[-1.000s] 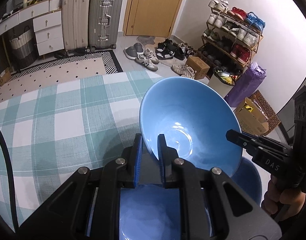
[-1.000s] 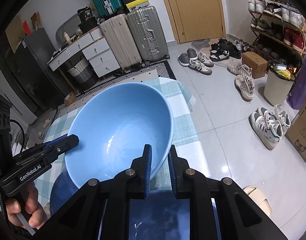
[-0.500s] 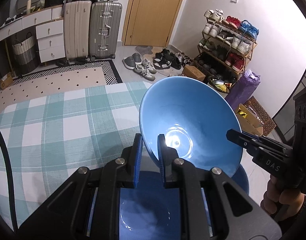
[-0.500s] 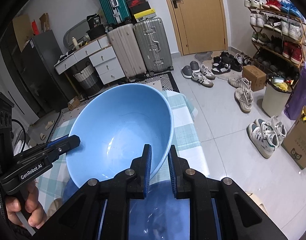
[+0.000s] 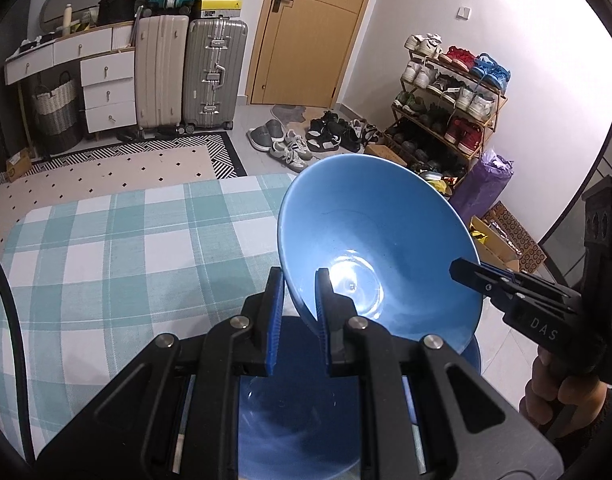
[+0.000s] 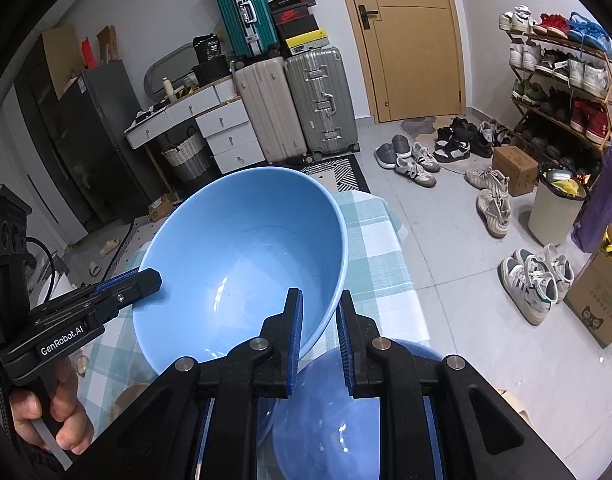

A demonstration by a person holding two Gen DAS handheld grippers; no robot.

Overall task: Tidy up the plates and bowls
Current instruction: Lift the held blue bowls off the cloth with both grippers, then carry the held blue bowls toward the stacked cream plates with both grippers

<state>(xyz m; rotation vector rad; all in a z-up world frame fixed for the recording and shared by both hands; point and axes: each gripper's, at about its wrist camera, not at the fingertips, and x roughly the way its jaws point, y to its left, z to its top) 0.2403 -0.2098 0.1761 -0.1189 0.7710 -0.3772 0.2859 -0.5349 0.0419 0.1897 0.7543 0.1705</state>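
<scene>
Blue and glossy, two bowls show in the left wrist view: a light blue bowl (image 5: 380,248) at centre, tilted with its round hollow facing the camera, and a darker bowl (image 5: 298,412) beneath at the bottom. The left gripper (image 5: 299,316) pinches the light bowl's near rim; the right gripper (image 5: 466,274) clamps its right edge, above a checked cloth (image 5: 118,256)

In the right wrist view, again two bowls: the light bowl (image 6: 238,264) centre left, smooth, the right gripper (image 6: 319,330) closed on its rim, the left gripper (image 6: 146,278) on its left edge, the darker bowl (image 6: 346,416) below
</scene>
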